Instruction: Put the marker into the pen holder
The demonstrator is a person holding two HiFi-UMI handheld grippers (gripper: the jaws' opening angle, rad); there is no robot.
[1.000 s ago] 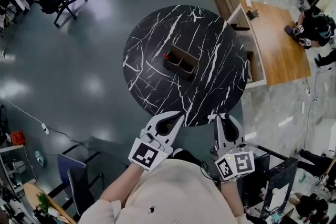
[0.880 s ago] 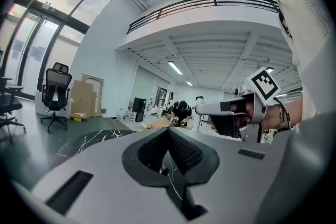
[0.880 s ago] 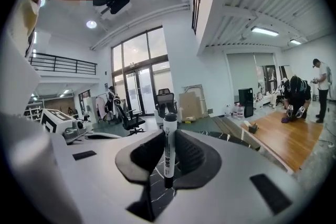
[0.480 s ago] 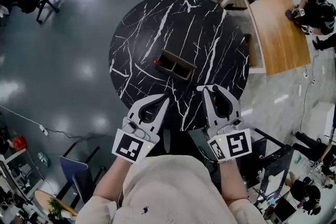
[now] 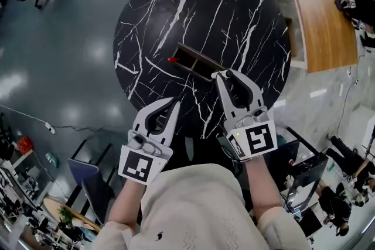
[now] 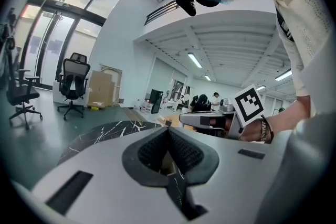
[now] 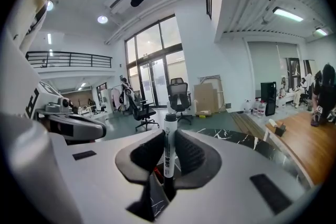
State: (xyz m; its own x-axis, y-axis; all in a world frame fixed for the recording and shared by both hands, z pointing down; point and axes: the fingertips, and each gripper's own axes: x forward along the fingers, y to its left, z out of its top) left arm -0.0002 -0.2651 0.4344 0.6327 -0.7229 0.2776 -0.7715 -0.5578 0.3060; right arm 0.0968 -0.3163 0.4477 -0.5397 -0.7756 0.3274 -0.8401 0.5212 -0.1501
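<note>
Above worktop (image 5: pixel 176 9), R gripper (image 5: pixel 221 75) fingers clamp marker (image 7: pixel 168 150) beside pen holder (image 5: pixel 195 62): carry step. L gripper (image 5: pixel 174 103) fingers closed, empty. Next: centre over compartment, lower, release.

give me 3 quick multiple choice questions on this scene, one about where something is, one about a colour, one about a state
1. Where does the pen holder stand?
a) near the middle of the round table
b) on the floor
c) on the wooden desk

2. What colour is the round table's top?
a) plain white
b) black with white veins
c) red

3. How is the right gripper?
a) open and empty
b) shut on the marker
c) shut on the pen holder

Answers:
1 a, the head view shows it close to the centre of the top.
2 b, the dark top is crossed by white lines.
3 b, the right gripper view shows the marker upright between the jaws.
</note>
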